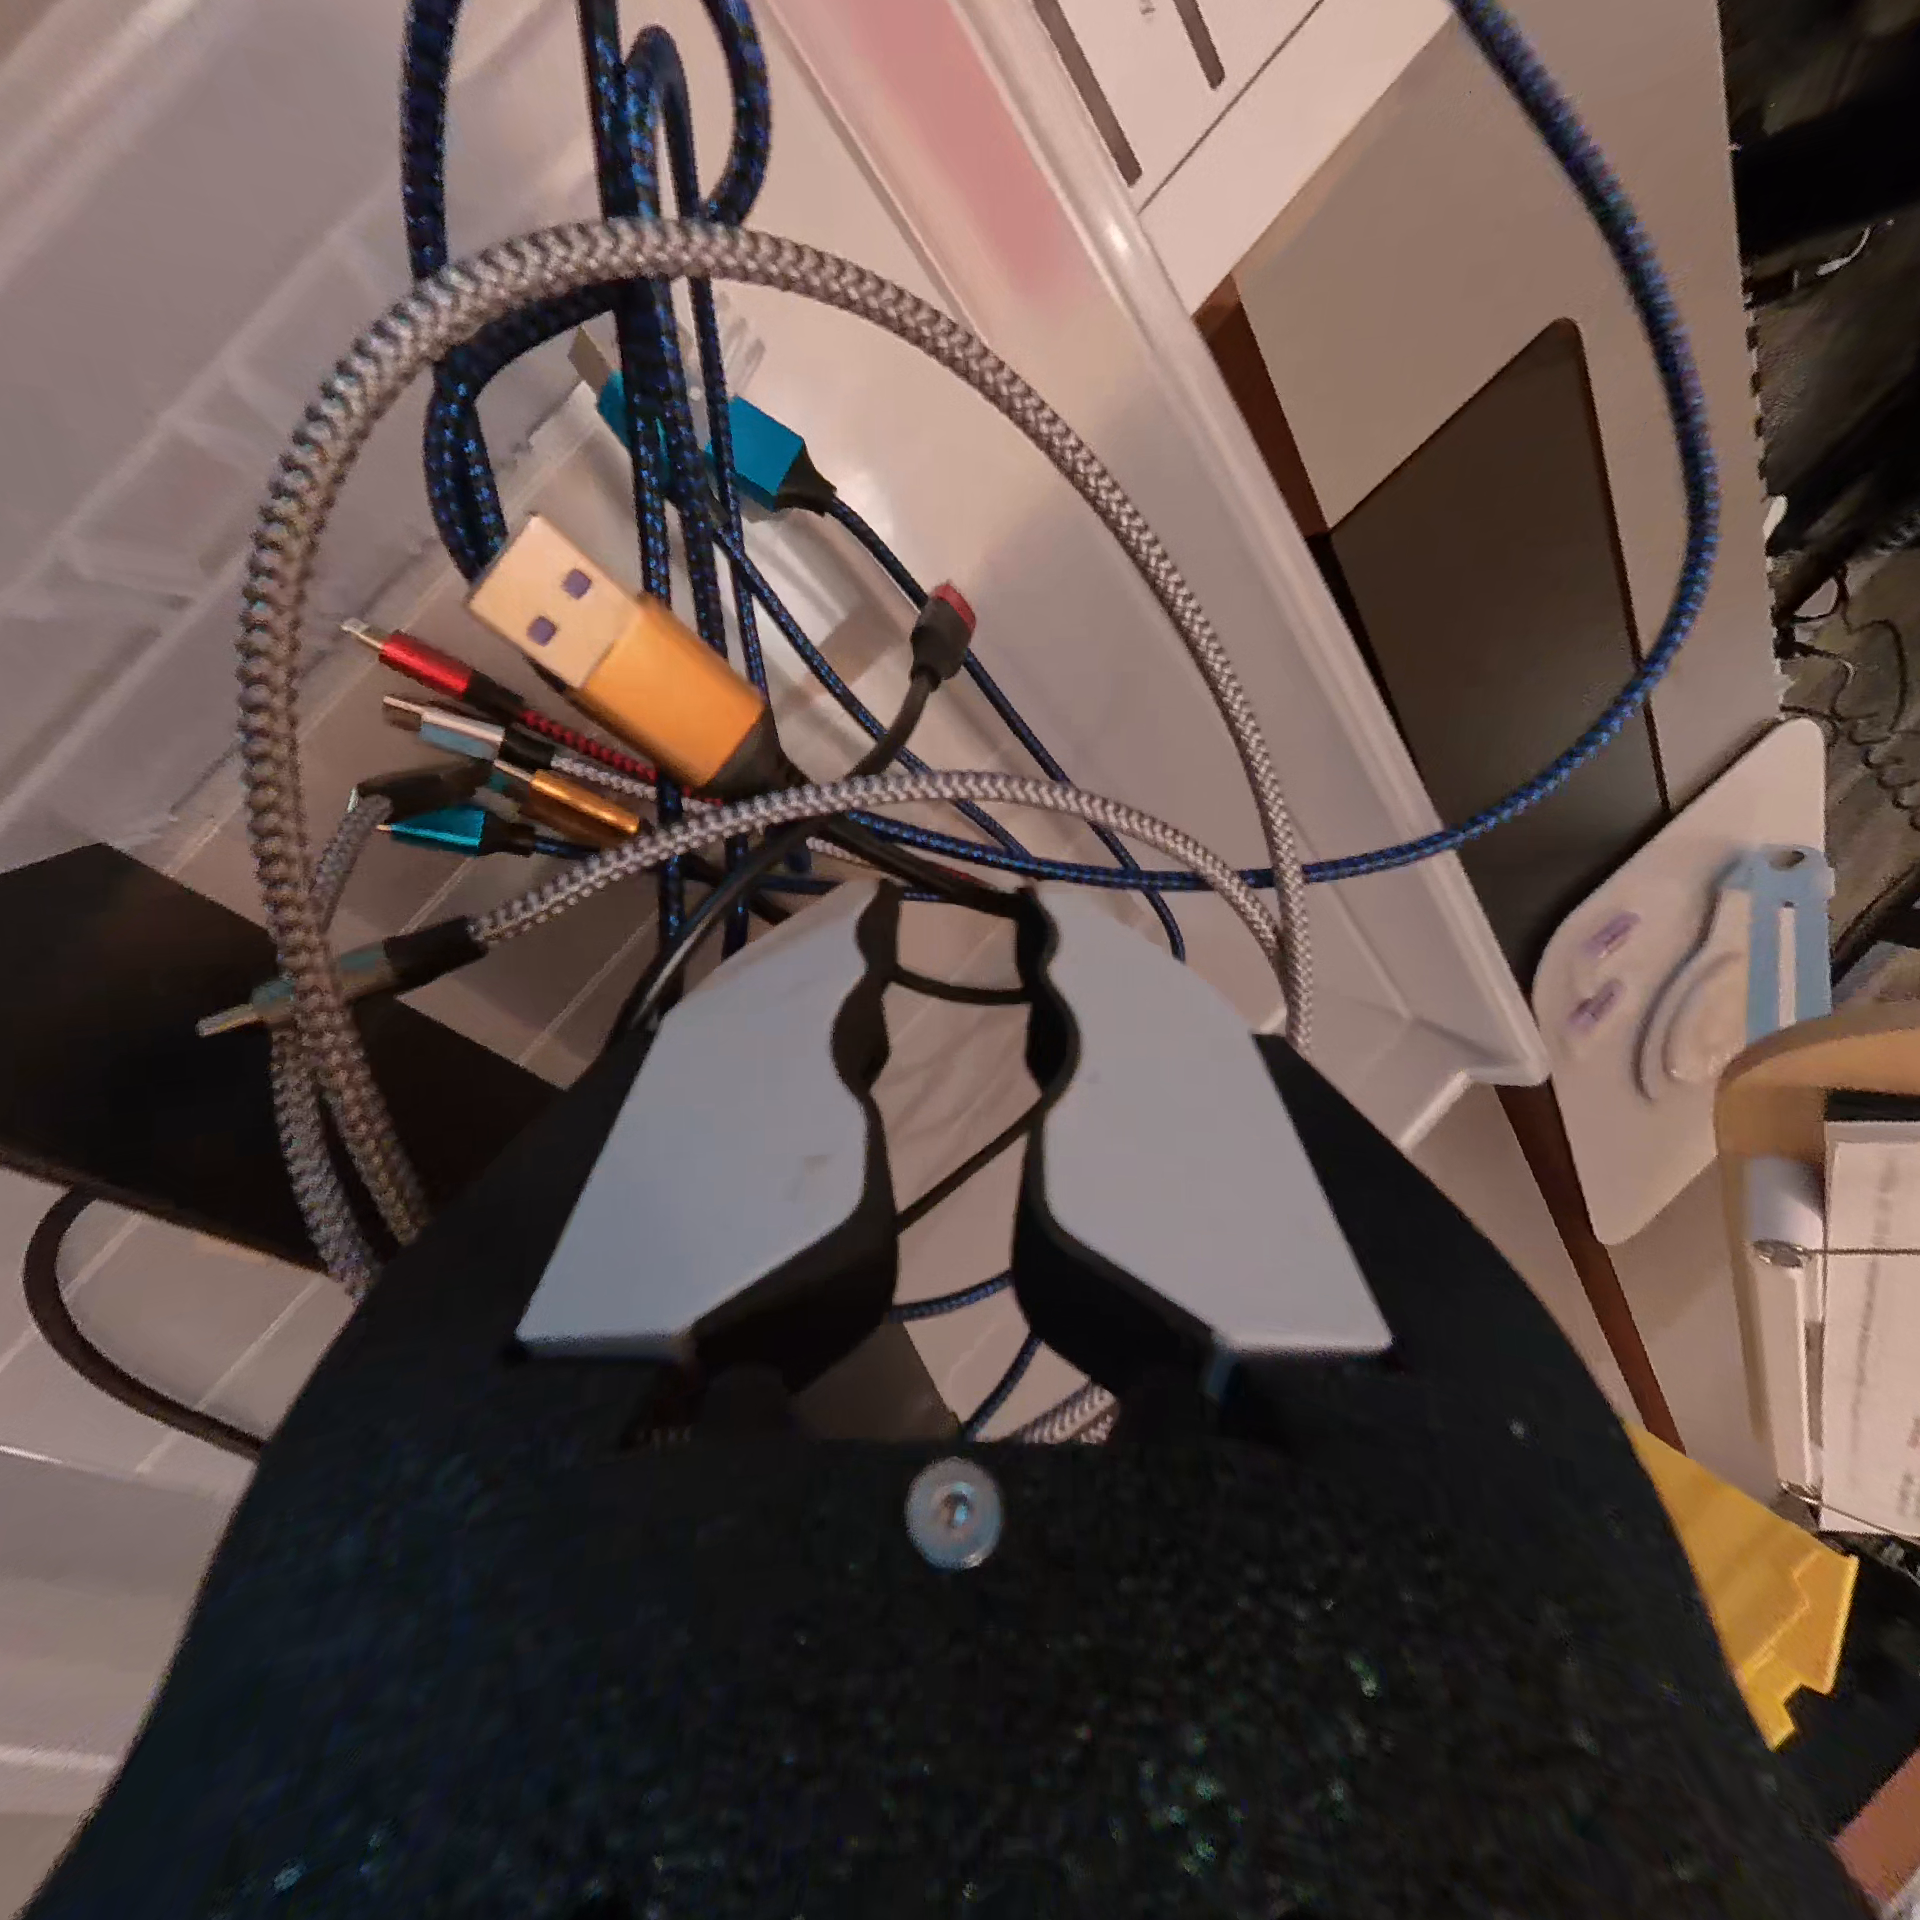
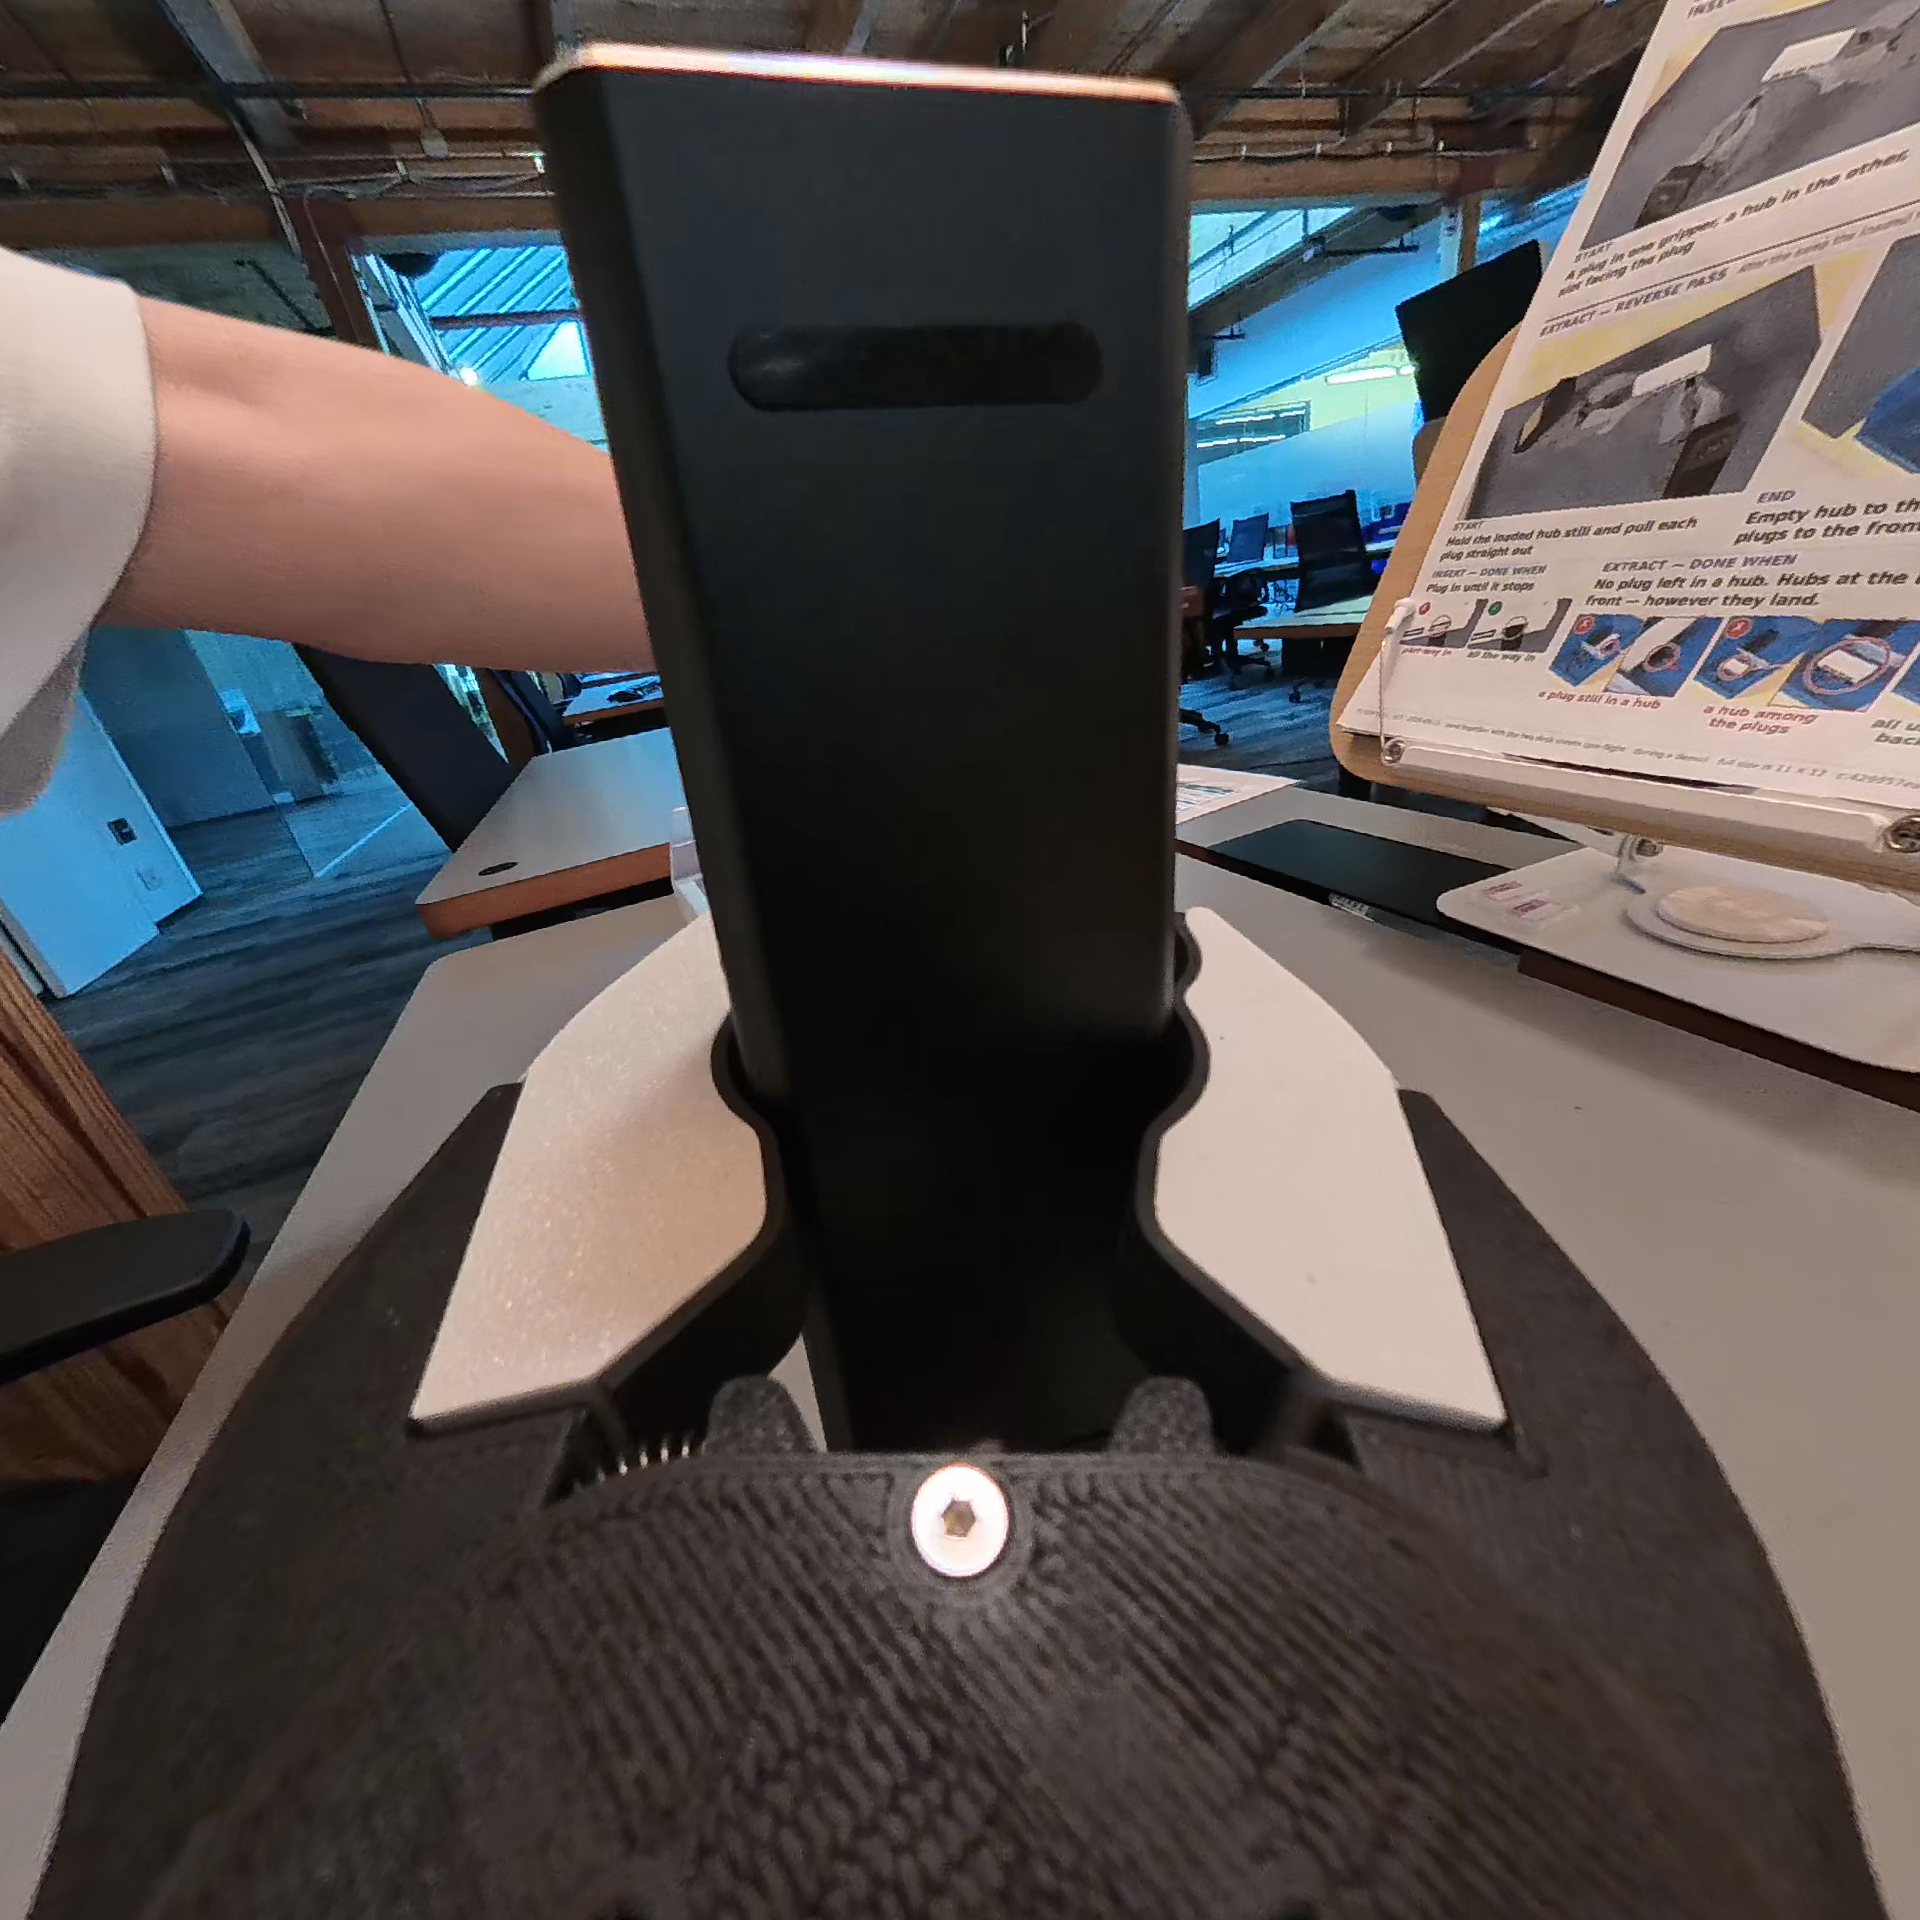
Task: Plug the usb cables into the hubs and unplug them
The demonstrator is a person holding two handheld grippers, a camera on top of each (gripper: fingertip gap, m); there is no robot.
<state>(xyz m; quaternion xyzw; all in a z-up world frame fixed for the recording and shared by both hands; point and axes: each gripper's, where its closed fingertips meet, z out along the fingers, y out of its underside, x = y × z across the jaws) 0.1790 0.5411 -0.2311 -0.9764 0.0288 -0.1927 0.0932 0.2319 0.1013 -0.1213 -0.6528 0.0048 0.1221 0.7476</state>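
Left gripper (image 1: 954, 914): we see its fingers drawn close with a narrow gap, thin black cable (image 1: 940, 992) strands crossing between them; whether they pinch we cannot tell. Just beyond the tips hangs the cable tangle: gold USB plug (image 1: 623, 665), blue plug (image 1: 764, 452), grey braided loop (image 1: 914, 332), blue braided cable (image 1: 1621, 436). A white tray's rim (image 1: 1247, 499) runs close on the right.

Right gripper (image 2: 961, 997): we find it clamped on the black hub (image 2: 894, 582), held upright, its top edge clear of everything. A forearm (image 2: 343, 488) passes behind on the left; an instruction sheet (image 2: 1683, 416) stands right; bare grey table (image 2: 1621, 1195) lies below.
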